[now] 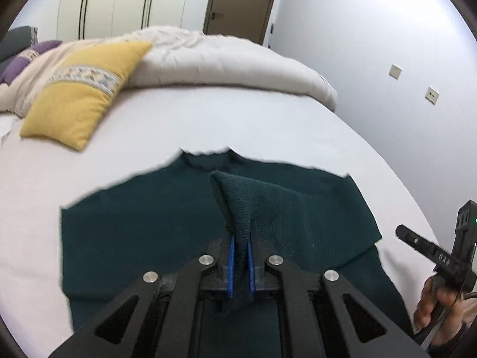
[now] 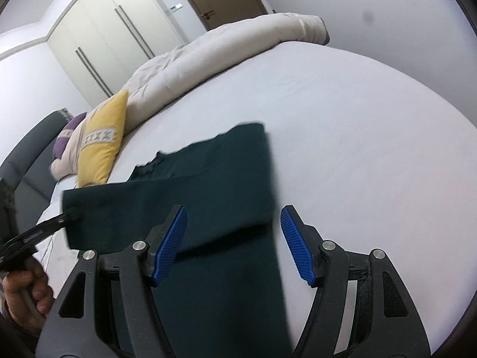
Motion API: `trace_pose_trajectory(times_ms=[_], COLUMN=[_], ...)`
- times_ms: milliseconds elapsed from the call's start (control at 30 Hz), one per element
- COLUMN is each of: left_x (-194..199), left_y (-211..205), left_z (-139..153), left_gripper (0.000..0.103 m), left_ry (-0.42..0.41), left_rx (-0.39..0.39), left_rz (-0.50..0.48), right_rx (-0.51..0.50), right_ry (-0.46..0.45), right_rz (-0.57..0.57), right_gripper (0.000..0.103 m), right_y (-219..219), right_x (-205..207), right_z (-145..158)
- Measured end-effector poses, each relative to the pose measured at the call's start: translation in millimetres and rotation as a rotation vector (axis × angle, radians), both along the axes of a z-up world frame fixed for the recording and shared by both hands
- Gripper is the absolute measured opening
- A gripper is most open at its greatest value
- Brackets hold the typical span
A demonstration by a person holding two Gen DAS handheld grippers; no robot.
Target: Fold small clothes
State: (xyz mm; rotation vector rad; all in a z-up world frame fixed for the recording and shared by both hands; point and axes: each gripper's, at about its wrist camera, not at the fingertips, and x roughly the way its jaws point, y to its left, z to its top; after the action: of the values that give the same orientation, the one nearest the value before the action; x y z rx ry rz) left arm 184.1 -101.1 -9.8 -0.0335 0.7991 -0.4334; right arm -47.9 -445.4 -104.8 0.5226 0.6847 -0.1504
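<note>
- Now the left hand-held gripper (image 1: 241, 249) is pinching a sweater (image 1: 143, 238) corner on the bed (image 1: 208, 119).
- Carrying it across slowly is keeping the fold flat.
- The right hand-held gripper (image 2: 234, 244) is hanging wide, holding nothing.

- Bare sheet of the bed (image 2: 357, 137) lies open right of the green sweater (image 2: 226, 179);
- yellow pillow (image 1: 80, 95) and heaped duvet (image 1: 226, 62) block the far side;
- wall (image 1: 387, 59) closes the right.

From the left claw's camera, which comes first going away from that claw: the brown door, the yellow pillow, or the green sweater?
1. Green sweater: pinched in the left claw itself.
2. Yellow pillow: farther up the bed, to the left.
3. Brown door: across the room, behind the bed.
</note>
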Motion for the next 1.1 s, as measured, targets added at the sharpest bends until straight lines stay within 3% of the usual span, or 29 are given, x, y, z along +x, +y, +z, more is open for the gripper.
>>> trace_pose_trajectory(times_ms=[133,300,467,567,600,633,867,967,1100], left_x=[28,49,60,64,66,66,61,74,76], left_y=[35,51,59,61,63,63,52,53,61], left_z=[-21,-74,-101,-99,-99,-99,-76,-106,-110], left_gripper=[0.008,0.008,0.009,0.01,0.01,0.01,0.009,0.01,0.012], left_ry=[0.027,0.138,0.201,0.203,0.205,0.205,0.112,0.195,0.198], left_rx=[0.008,0.043,0.003,0.002,-0.002,-0.007,-0.016,-0.007,-0.07], left_rz=[0.059,0.097,0.113,0.104,0.102,0.101,0.074,0.08,0.083], right_rx=[0.011,-0.018,-0.044,-0.108,-0.137,-0.14,-0.136,-0.123,-0.09], right_ry=[0.042,0.113,0.165,0.254,0.249,0.251,0.19,0.223,0.196], right_rz=[-0.014,-0.036,-0.01,0.04,0.041,0.043,-0.027,-0.033,-0.027], right_gripper=[0.064,0.064,0.055,0.038,0.016,0.008,0.005,0.005,0.006], right_y=[-20,-31,-33,-28,-28,-29,-43,-47,-53], right_x=[38,95,135,161,164,167,161,161,153], right_z=[-7,-27,-39,-55,-55,-54,-33,-48,-55])
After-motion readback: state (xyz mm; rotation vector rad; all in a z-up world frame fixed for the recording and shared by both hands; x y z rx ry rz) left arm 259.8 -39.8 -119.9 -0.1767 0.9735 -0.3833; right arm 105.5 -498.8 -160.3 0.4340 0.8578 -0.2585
